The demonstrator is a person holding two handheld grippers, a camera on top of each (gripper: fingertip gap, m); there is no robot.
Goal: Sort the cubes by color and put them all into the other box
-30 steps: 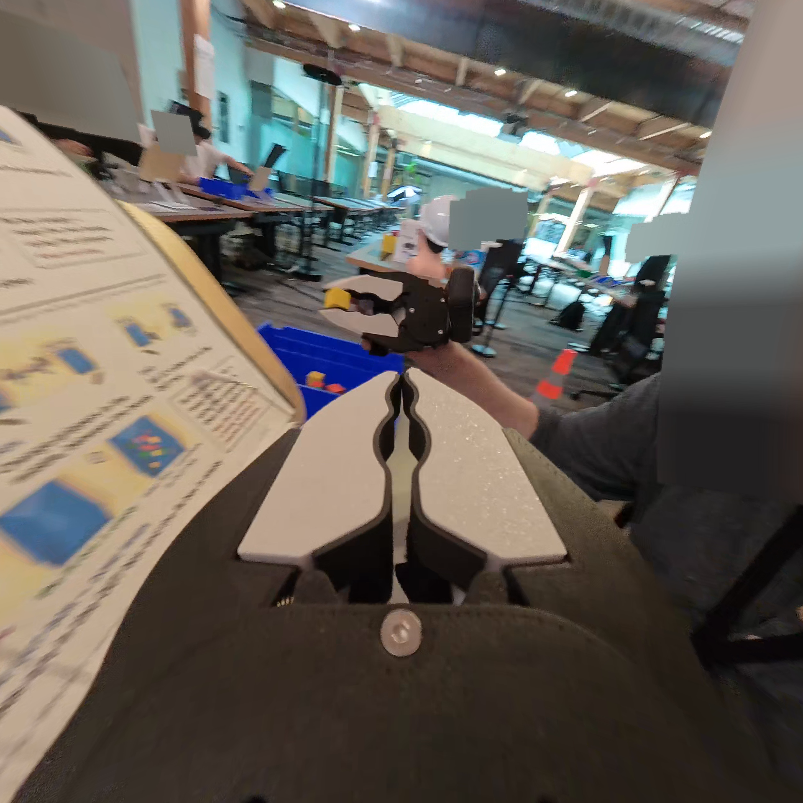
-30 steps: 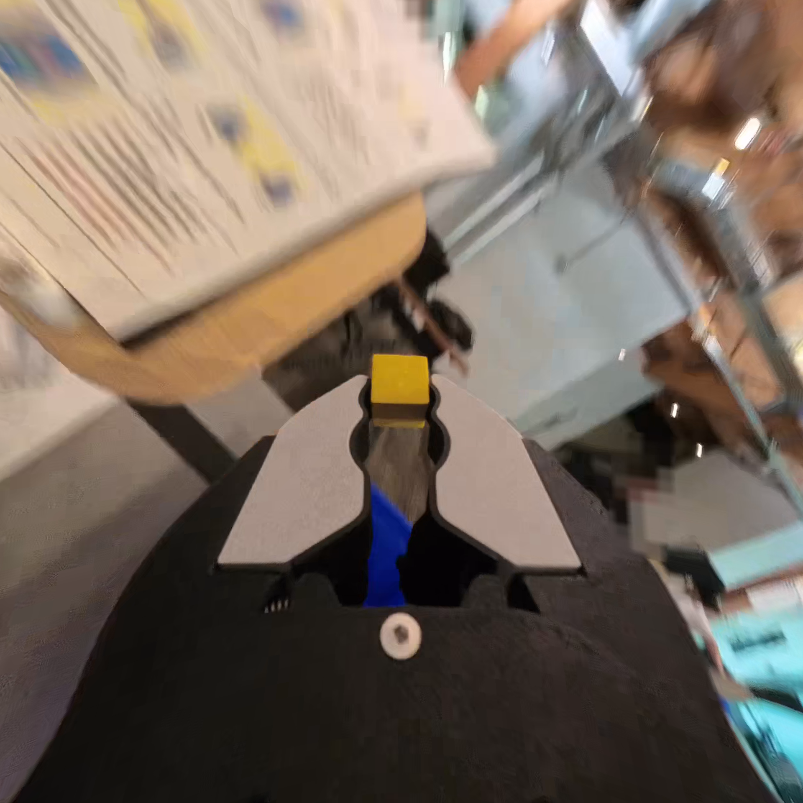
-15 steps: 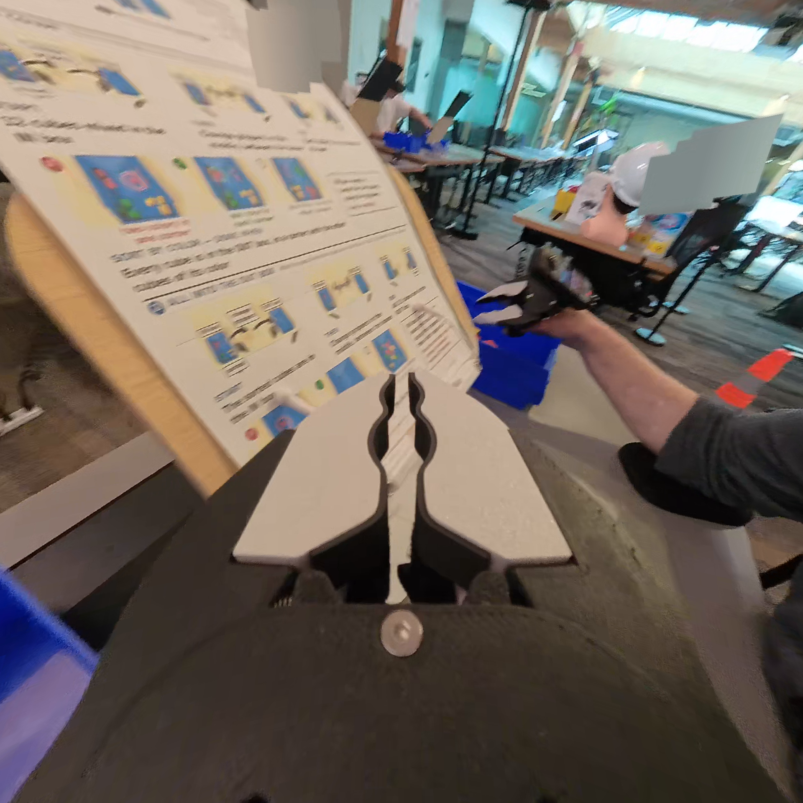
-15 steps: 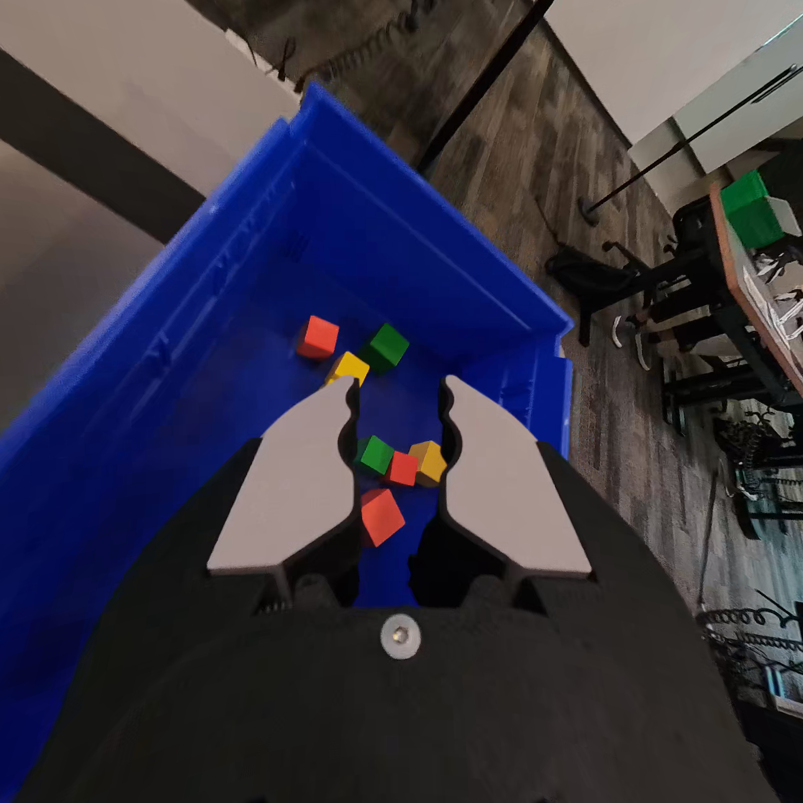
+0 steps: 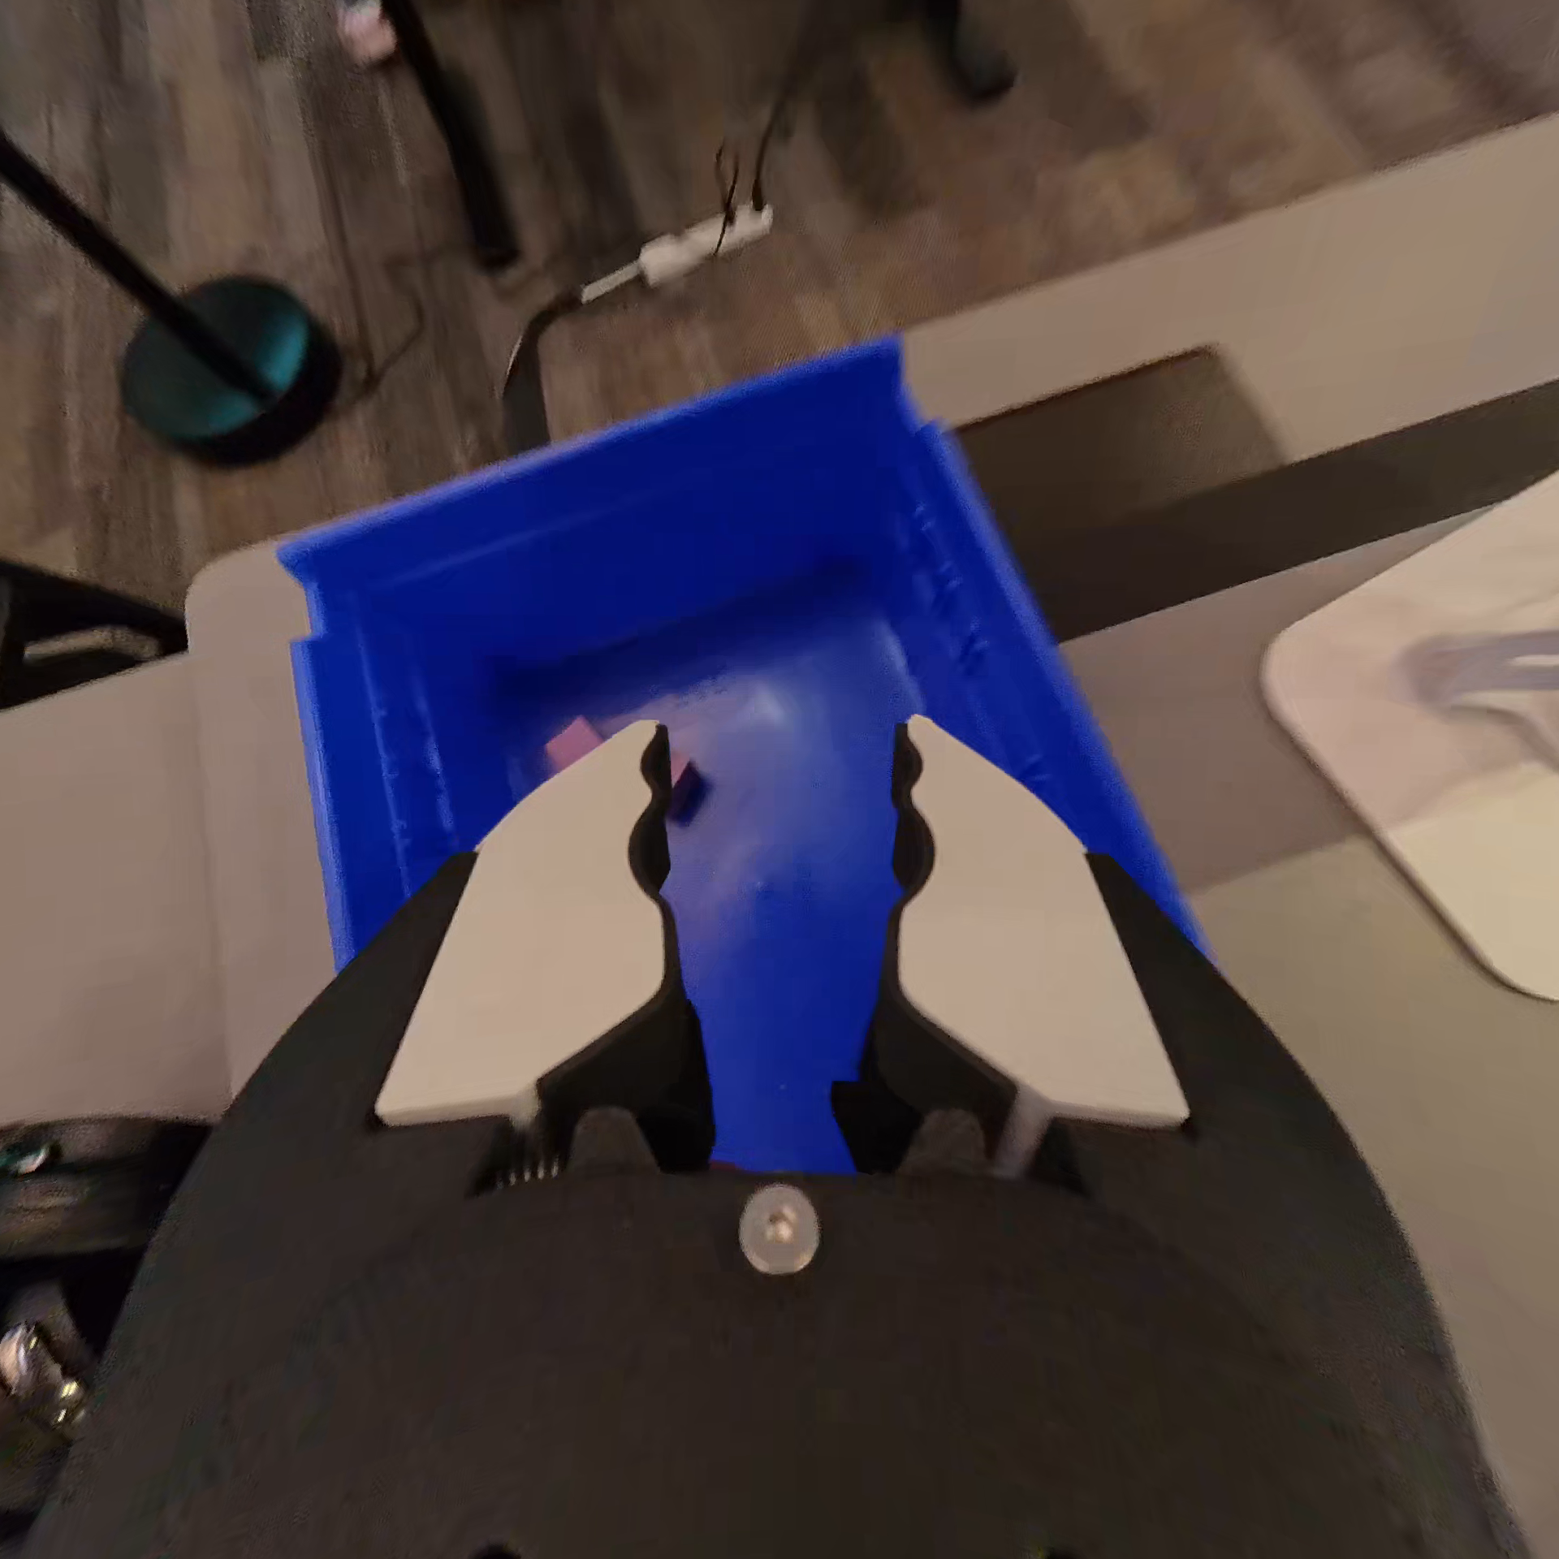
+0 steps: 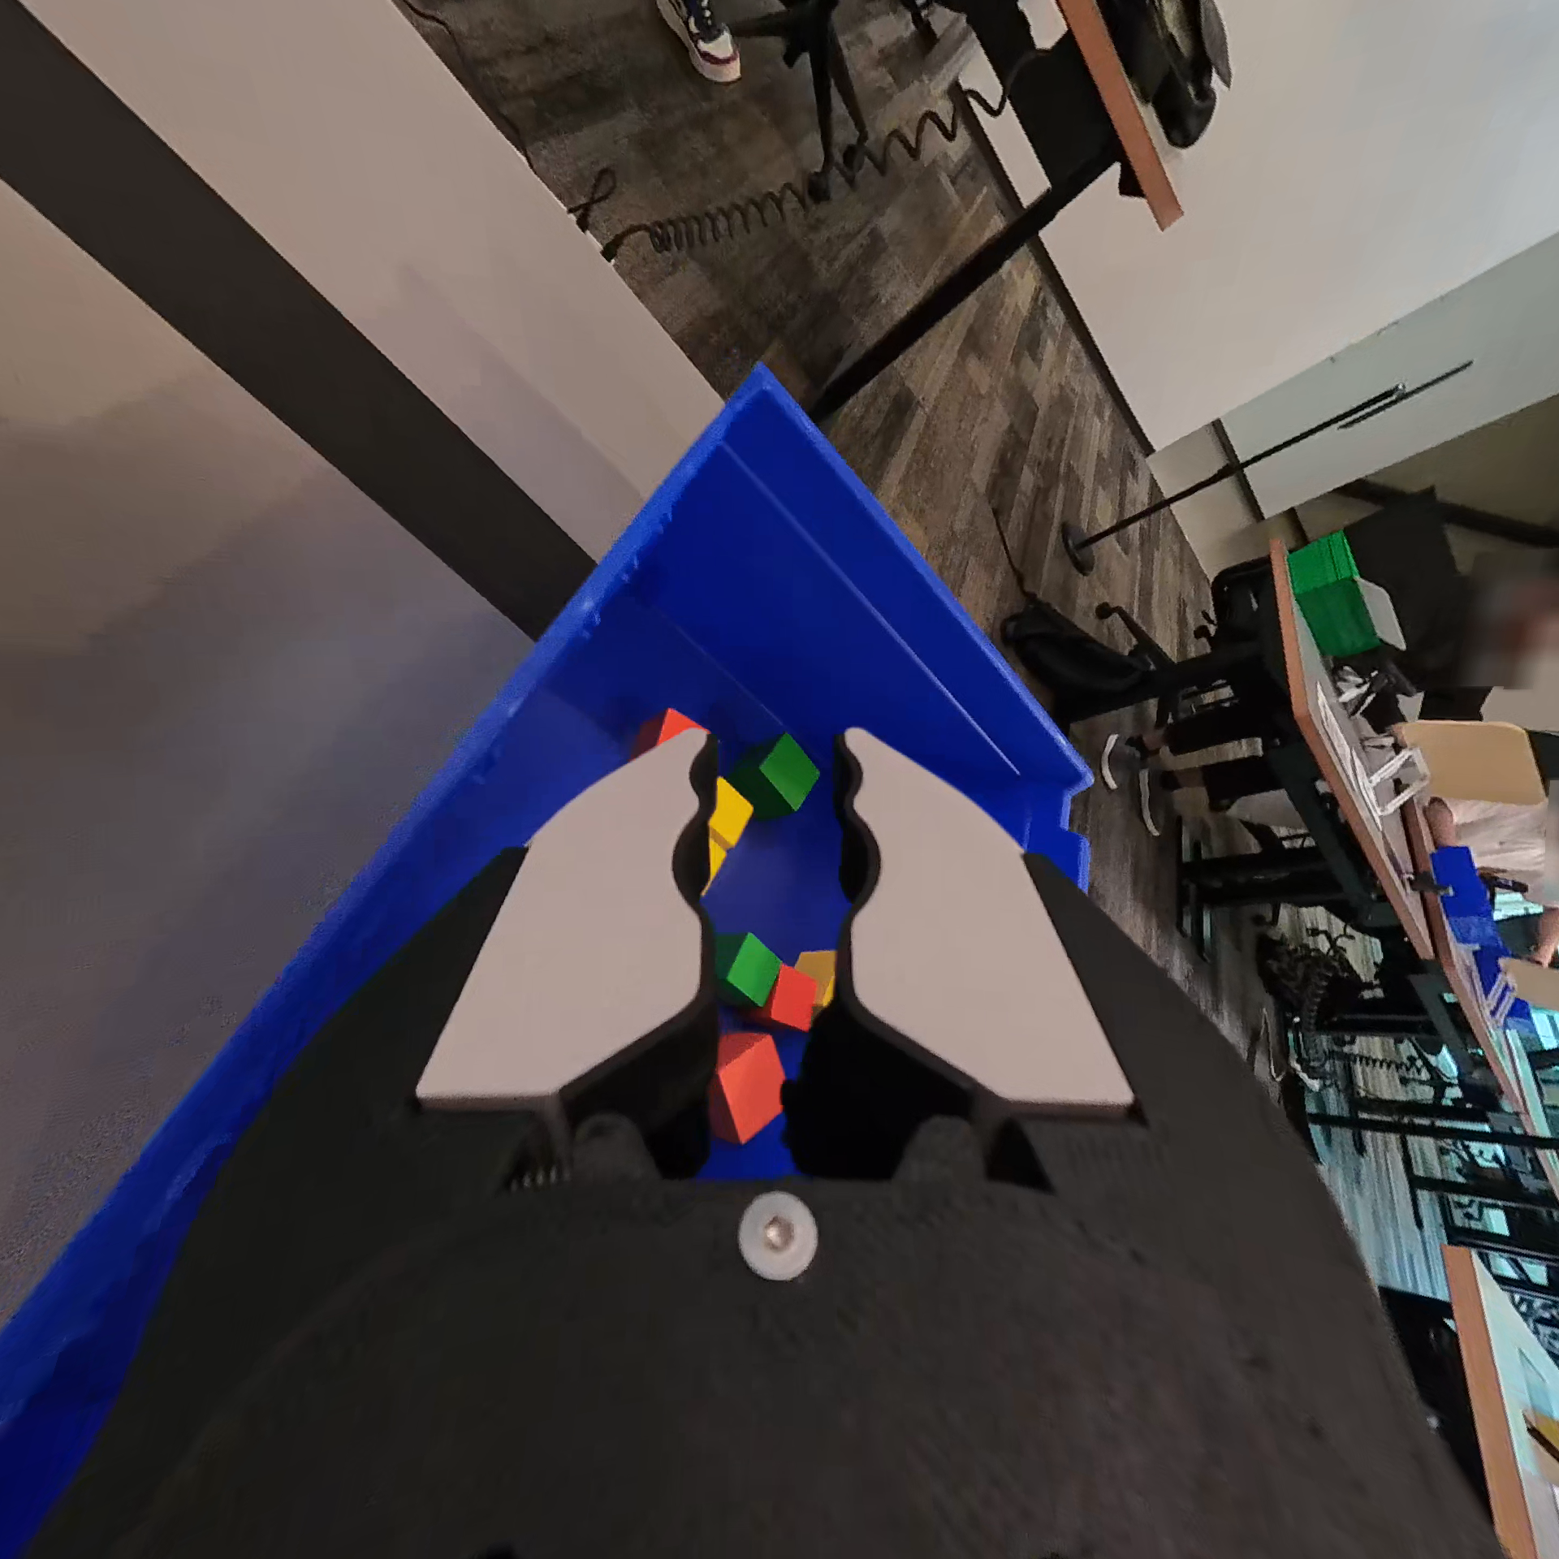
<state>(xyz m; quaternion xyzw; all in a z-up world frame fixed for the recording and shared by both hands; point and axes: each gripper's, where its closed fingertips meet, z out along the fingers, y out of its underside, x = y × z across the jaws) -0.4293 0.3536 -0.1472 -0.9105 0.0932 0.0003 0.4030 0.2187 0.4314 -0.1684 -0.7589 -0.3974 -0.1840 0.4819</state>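
In the left wrist view my left gripper (image 5: 780,734) is open and empty above a blue box (image 5: 590,455). A purple cube (image 5: 574,747) lies on that box's floor, partly hidden behind my left finger (image 5: 548,886). The view is blurred. In the right wrist view my right gripper (image 6: 776,742) is open above another blue box (image 6: 886,548). A green cube (image 6: 780,776) lies on its floor between my fingertips, which do not touch it. A yellow cube (image 6: 730,822) and a red cube (image 6: 666,730) lie beside it. Nearer me are a green cube (image 6: 747,966), a red cube (image 6: 793,1000), an orange-yellow cube (image 6: 818,970) and a red cube (image 6: 742,1084).
Both boxes stand on a grey table (image 5: 101,844) near its far edge. A pale board (image 5: 1434,759) lies at the right. Beyond the edge is the floor, with a stand base (image 5: 219,363) and a coiled cable (image 6: 759,211). Desks and chairs (image 6: 1350,759) stand at the right.
My right gripper held a yellow cube a second ago, opened and let it go into the box with the mixed cubes. My left gripper went from shut to open and swung down over its box.
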